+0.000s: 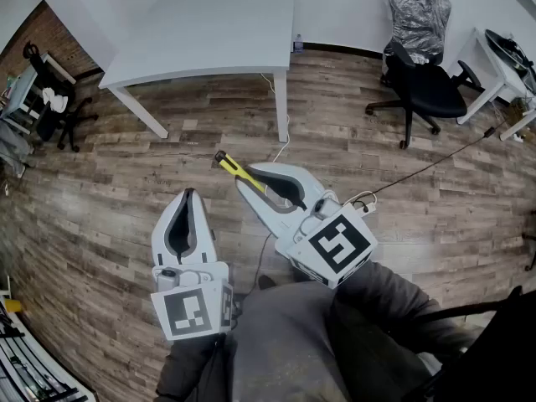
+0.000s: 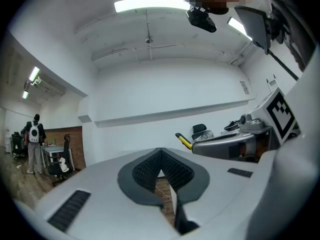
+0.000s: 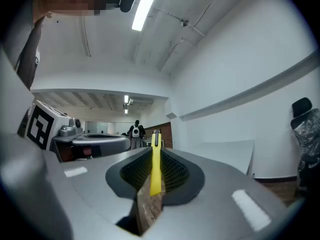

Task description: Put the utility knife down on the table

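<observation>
My right gripper (image 1: 244, 176) is shut on a yellow and black utility knife (image 1: 237, 170), which sticks out past the jaw tips toward the upper left. In the right gripper view the utility knife (image 3: 155, 167) stands as a yellow strip clamped between the ribbed pads. My left gripper (image 1: 189, 198) hangs beside it, lower and to the left, jaws together with nothing between them. Both grippers are held over the wooden floor, well short of the white table (image 1: 209, 32). In the left gripper view the right gripper and the knife's tip (image 2: 183, 140) show at the right.
A black office chair (image 1: 423, 65) stands at the upper right by another white desk (image 1: 501, 74). A cable (image 1: 435, 162) runs across the plank floor. Shelving and a dark chair (image 1: 52, 107) sit at the far left. A person with a backpack (image 2: 35, 141) stands far off.
</observation>
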Demonstrator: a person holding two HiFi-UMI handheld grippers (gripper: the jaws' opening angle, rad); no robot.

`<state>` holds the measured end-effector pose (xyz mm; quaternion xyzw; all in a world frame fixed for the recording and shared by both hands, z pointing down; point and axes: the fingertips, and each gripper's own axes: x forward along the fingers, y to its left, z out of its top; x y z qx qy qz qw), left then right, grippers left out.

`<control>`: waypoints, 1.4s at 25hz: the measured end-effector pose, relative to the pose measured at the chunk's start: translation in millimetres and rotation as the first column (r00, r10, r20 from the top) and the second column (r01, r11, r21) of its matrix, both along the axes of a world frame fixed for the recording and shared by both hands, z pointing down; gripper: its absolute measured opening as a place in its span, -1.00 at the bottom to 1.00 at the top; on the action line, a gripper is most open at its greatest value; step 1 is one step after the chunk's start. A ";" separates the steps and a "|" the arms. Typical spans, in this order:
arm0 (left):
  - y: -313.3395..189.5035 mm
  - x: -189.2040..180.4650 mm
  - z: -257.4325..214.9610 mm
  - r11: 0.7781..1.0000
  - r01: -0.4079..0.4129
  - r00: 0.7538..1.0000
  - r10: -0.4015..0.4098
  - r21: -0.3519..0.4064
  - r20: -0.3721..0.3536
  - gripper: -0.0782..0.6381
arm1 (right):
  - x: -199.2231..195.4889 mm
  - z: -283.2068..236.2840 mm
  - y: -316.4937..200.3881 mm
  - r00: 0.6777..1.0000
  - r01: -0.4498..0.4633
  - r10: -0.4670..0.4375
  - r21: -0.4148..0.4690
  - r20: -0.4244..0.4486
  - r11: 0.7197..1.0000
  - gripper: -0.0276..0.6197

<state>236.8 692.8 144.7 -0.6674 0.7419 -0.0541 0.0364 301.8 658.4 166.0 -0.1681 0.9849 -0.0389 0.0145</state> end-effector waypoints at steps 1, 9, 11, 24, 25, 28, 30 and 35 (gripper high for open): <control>-2.1 1.8 1.0 1.000 0.002 1.000 -0.002 -0.002 -0.002 -0.78 | 1.9 0.6 -2.6 1.000 0.001 -0.001 -0.001 -0.001 1.000 -0.76; -19.0 14.3 5.3 1.000 0.028 1.000 -0.028 -0.004 -0.006 -0.78 | 14.9 3.7 -21.7 1.000 0.020 -0.020 -0.006 0.002 1.000 -0.76; -23.6 17.2 5.1 0.999 0.040 0.999 -0.040 -0.002 -0.005 -0.78 | 18.0 3.5 -26.3 0.999 0.035 -0.035 -0.017 0.009 0.999 -0.75; -30.2 -6.8 44.4 0.991 0.069 0.996 -0.074 -0.115 -0.042 -0.78 | -11.5 24.3 -39.2 0.996 0.086 -0.087 -0.086 0.001 0.993 -0.75; -32.1 -13.8 46.7 0.991 0.068 0.996 -0.074 -0.116 -0.049 -0.78 | -19.3 25.4 -40.9 0.996 0.086 -0.086 -0.091 -0.002 0.992 -0.75; -41.0 -41.6 53.4 0.993 0.065 0.995 -0.072 -0.103 -0.070 -0.78 | -46.9 33.3 -49.4 0.996 0.085 -0.088 -0.088 -0.027 0.992 -0.75; -51.2 -64.8 59.6 0.994 0.061 0.994 -0.069 -0.096 -0.082 -0.78 | -68.0 41.2 -58.8 0.995 0.083 -0.087 -0.080 -0.049 0.993 -0.75; -91.0 -137.6 65.4 0.995 0.033 0.994 -0.043 -0.094 -0.100 -0.78 | -137.3 50.0 -93.5 0.996 0.055 -0.061 -0.079 -0.072 0.995 -0.75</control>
